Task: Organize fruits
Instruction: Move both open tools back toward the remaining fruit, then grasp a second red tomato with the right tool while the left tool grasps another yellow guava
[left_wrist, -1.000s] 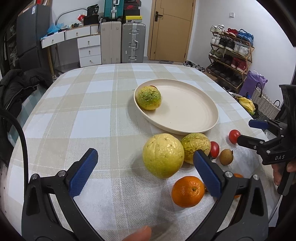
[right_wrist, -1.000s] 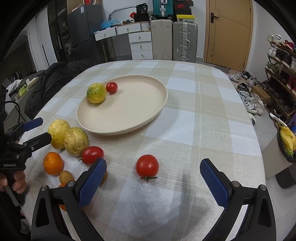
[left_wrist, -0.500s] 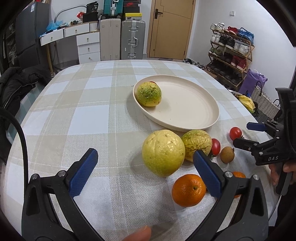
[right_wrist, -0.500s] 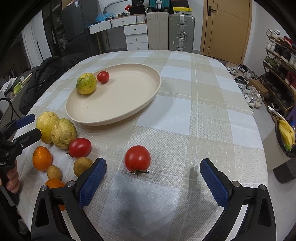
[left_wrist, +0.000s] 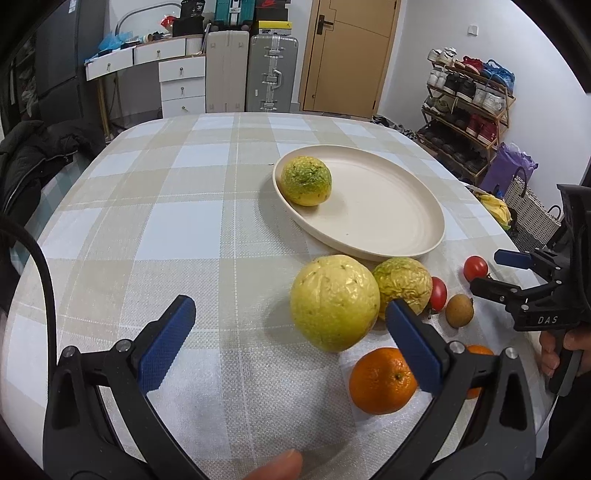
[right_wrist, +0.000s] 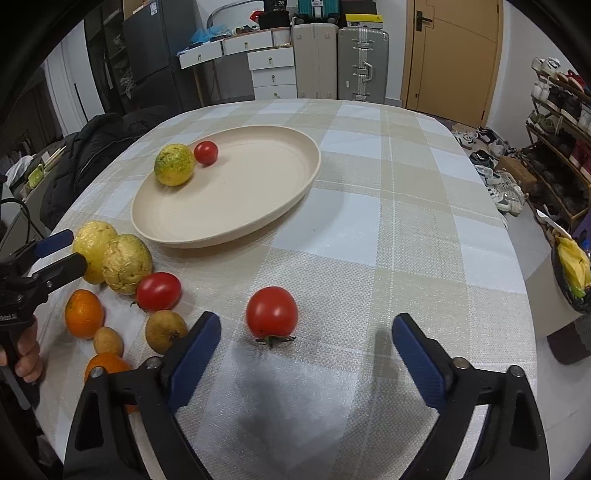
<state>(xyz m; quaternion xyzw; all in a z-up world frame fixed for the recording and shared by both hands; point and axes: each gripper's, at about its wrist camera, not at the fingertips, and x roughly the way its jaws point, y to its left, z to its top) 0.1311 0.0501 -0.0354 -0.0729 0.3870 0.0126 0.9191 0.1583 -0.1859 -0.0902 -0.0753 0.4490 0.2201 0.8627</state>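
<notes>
Tongs first: the left gripper (left_wrist: 291, 350) has its blue pads wide apart and holds nothing, with the big yellow fruit (left_wrist: 334, 302) on the cloth just ahead, nearer its right-hand pad. The right gripper (right_wrist: 306, 358) is likewise spread wide and holds nothing, with a loose tomato (right_wrist: 271, 312) lying on the cloth just ahead of the gap, toward the left-hand pad.

Counted from the right wrist view: 3 yellow wrinkled fruits, 3 tomatoes, 2 oranges, 2 small brown fruits. On the cream plate (right_wrist: 258, 206) sit 1 green-yellow fruit (right_wrist: 174, 164) and 1 small tomato (right_wrist: 205, 152), touching or nearly so, near its far left rim; most of the plate is bare. Off the plate, near the table's left edge, the big yellow fruit touches a wrinkled yellow fruit (right_wrist: 126, 263); a second tomato (right_wrist: 159, 291) lies just beside that. An orange (right_wrist: 84, 314), a small brown fruit (right_wrist: 108, 341), a larger brown fruit (right_wrist: 165, 331) and a second orange (right_wrist: 107, 363) crowd the near corner.

The checked tablecloth (right_wrist: 406, 221) lies bare to the right of the plate and tomato, out to the right edge; in the left wrist view it lies bare across the left side.
</notes>
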